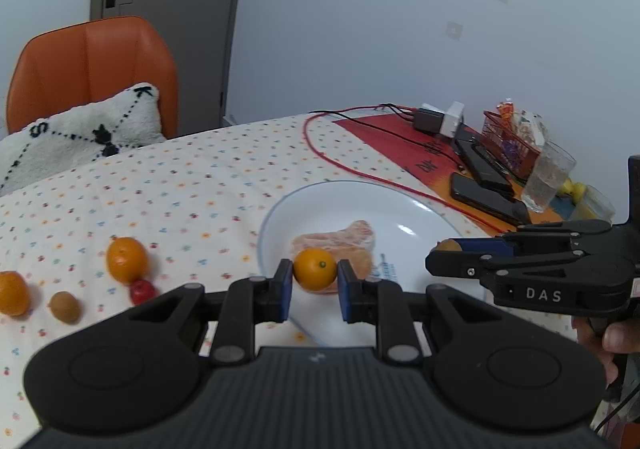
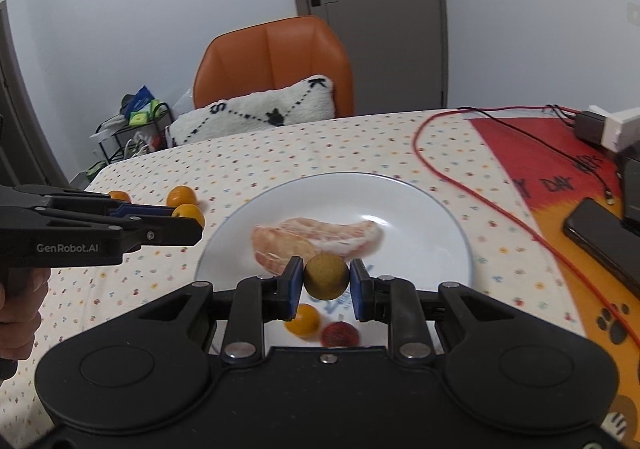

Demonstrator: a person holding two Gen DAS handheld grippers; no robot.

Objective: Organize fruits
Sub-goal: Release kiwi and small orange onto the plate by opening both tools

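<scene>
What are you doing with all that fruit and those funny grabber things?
A person is sorting fruit with a grabber in each hand. The left gripper pinches a small orange fruit, and the right gripper pinches a round brown fruit. Both are held over the white plate, where peeled citrus pieces, another little orange one and a red fruit already lie. More fruit waits on the dotted tablecloth.

plate [image 2: 440, 217] part free, pomelo segments [image 2: 316, 237] mid-plate — cable [image 2: 480, 197] beside
</scene>
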